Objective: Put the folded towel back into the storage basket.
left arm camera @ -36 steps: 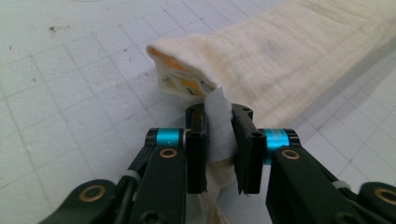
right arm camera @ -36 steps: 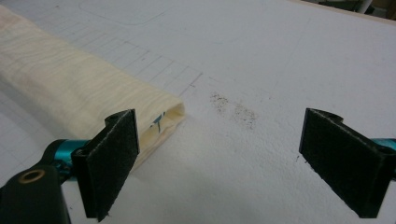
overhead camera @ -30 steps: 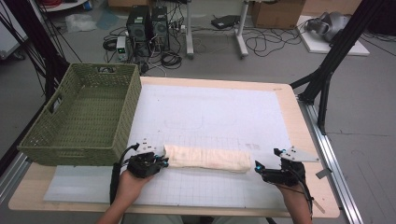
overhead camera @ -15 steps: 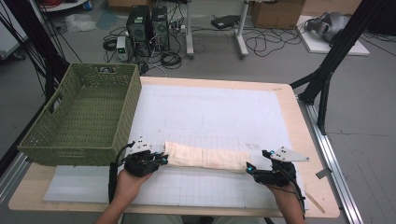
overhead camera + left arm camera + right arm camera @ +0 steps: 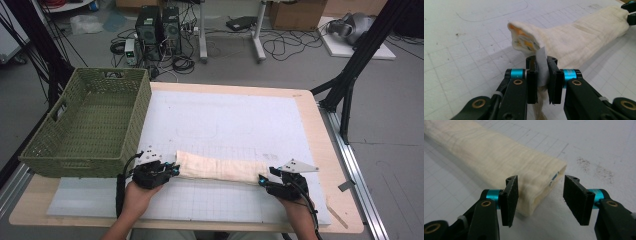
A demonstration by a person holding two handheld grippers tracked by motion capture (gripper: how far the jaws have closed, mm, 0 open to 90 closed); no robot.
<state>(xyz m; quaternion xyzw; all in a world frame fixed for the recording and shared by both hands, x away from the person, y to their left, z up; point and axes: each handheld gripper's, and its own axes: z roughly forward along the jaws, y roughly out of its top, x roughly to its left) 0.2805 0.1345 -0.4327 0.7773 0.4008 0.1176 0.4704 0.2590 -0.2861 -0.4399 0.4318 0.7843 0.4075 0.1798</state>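
Observation:
A long folded cream cloth (image 5: 220, 169) lies across the near part of the white gridded mat (image 5: 225, 120). My left gripper (image 5: 175, 169) is shut on the cloth's left end; in the left gripper view its jaws (image 5: 541, 75) pinch a thin white flap of the cloth (image 5: 584, 37), whose corner is raised. My right gripper (image 5: 262, 181) is at the cloth's right end. In the right gripper view its jaws (image 5: 540, 192) have just been closing and stand open astride that end of the cloth (image 5: 499, 157), with a gap at the right pad (image 5: 576, 195).
A green woven basket (image 5: 112, 72) stands at the table's left, close behind my left gripper. The wooden table edge (image 5: 320, 130) frames the mat. Black frame legs, computers and cables are on the floor beyond the table.
My right gripper has moved left onto the cloth's right end and its jaws have narrowed around it. The left gripper and the cloth have stayed in place.

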